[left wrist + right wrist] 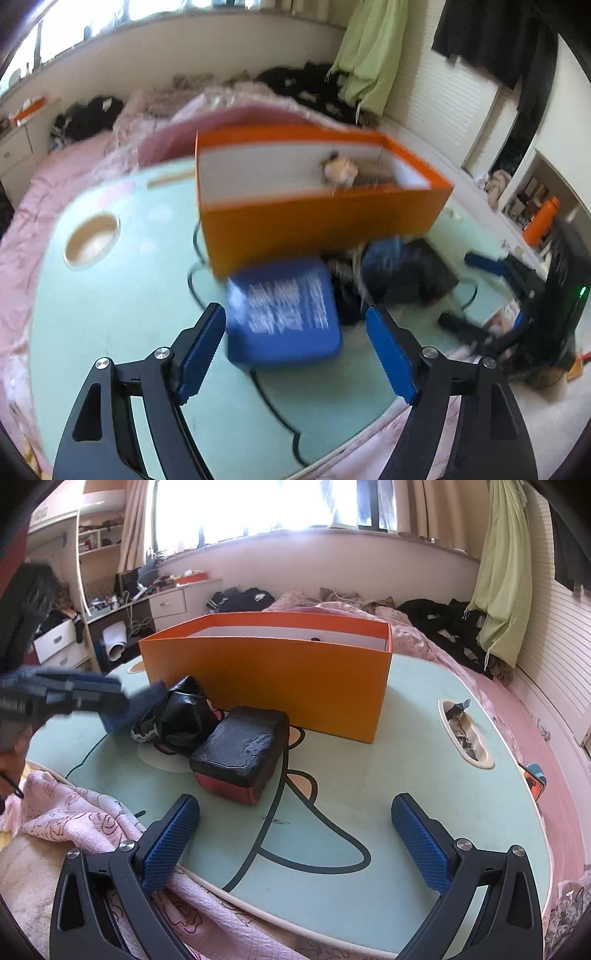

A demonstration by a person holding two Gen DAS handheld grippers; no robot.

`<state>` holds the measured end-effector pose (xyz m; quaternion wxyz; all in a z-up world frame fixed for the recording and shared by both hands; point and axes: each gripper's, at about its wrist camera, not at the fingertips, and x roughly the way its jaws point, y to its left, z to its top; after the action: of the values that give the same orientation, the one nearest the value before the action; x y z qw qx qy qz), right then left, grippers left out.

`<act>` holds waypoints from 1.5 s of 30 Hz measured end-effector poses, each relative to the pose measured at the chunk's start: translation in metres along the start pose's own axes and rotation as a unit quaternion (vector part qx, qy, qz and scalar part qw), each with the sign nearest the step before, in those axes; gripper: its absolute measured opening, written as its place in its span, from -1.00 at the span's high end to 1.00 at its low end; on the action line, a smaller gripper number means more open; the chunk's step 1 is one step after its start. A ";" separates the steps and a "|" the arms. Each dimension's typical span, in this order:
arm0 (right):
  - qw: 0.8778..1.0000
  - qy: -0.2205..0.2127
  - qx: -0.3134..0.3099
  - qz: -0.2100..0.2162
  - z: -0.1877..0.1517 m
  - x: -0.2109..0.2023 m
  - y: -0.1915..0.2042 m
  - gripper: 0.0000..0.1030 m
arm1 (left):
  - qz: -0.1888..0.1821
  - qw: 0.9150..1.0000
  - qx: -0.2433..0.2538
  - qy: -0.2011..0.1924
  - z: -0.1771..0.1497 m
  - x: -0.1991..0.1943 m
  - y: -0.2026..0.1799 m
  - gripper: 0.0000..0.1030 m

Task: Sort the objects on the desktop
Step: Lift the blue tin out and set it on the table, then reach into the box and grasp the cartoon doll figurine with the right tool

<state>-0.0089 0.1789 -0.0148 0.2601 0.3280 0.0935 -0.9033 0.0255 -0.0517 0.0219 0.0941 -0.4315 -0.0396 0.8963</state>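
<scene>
Ahead of your right gripper (295, 834) the mint table (369, 775) lies bare up to the orange box (266, 679), whose tall wall blocks the far side. To the left, a black block (240, 749) and black bundle (184, 712) crowd the box front, where your left gripper (295, 350) hangs over a blue pack (282, 317).

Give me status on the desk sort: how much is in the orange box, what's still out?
Done: at least one small item lies in the orange box; it's too blurred to identify. In hand: nothing. The left gripper is open, poised over the blue packet; the right gripper is open and empty. Left: blue packet, black block and crumpled black bag, all on the tabletop.
</scene>
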 end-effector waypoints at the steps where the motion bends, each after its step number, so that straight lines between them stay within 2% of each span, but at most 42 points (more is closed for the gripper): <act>1: 1.000 0.000 0.000 0.000 0.000 0.000 0.000 -1.00 | 0.004 1.000 0.001 0.007 -0.003 0.005 0.001 -0.54; 2: 1.000 0.000 0.000 0.001 0.000 0.000 -0.001 -1.00 | -0.001 1.000 0.000 0.018 -0.006 0.011 0.001 -0.55; 4: 1.000 0.000 0.000 0.001 -0.001 0.000 -0.001 -1.00 | 0.002 1.000 0.012 0.005 -0.009 0.012 -0.003 -0.55; 8: 1.000 0.000 0.000 0.000 -0.001 0.000 -0.001 -1.00 | -0.020 1.000 0.020 -0.006 -0.010 0.006 -0.008 -0.55; 12: 1.000 0.000 0.000 0.001 -0.001 0.000 -0.001 -1.00 | -0.007 0.998 0.044 -0.032 -0.012 -0.015 -0.015 -0.55; 18: 1.000 0.000 0.000 0.001 -0.001 0.000 -0.001 -1.00 | 0.031 0.997 0.076 -0.008 -0.031 -0.018 -0.029 -0.55; 21: 1.000 0.000 0.000 0.001 -0.002 0.000 -0.002 -1.00 | 0.024 0.997 0.070 0.007 -0.040 -0.007 -0.033 -0.56; 22: 1.000 0.001 0.000 0.000 -0.002 0.000 -0.002 -1.00 | 0.022 0.998 0.056 0.000 -0.040 -0.002 -0.032 -0.65; 25: 1.000 0.000 0.001 0.001 -0.002 0.001 -0.002 -1.00 | 0.045 0.998 0.041 -0.010 -0.037 0.009 -0.030 -1.00; 34: 1.000 0.002 0.003 -0.002 0.000 0.001 -0.006 -1.00 | 0.043 0.998 0.038 -0.027 -0.040 0.010 -0.027 -0.99; 37: 0.999 0.013 -0.002 0.029 0.004 -0.007 -0.013 -0.99 | 0.043 0.998 0.036 -0.028 -0.039 0.009 -0.027 -0.99; 39: 0.999 0.001 -0.008 0.047 0.012 -0.024 -0.019 -0.98 | 0.043 0.998 0.037 -0.028 -0.039 0.009 -0.027 -0.99; 42: 0.998 -0.033 -0.018 0.048 0.031 -0.050 -0.028 -0.98 | 0.043 0.998 0.037 -0.028 -0.039 0.009 -0.027 -0.99; 44: 0.997 -0.048 -0.017 0.053 0.054 -0.057 -0.033 -0.87 | 0.043 0.998 0.037 -0.028 -0.039 0.009 -0.027 -0.99; 45: 0.997 -0.046 -0.018 0.057 0.065 -0.055 -0.033 -0.65 | 0.043 0.998 0.036 -0.028 -0.039 0.009 -0.028 -0.99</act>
<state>-0.0263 0.2075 0.0702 0.3211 0.2861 0.0783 -0.8994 0.0538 -0.0231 -0.0053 0.0702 -0.4040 0.0089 0.9120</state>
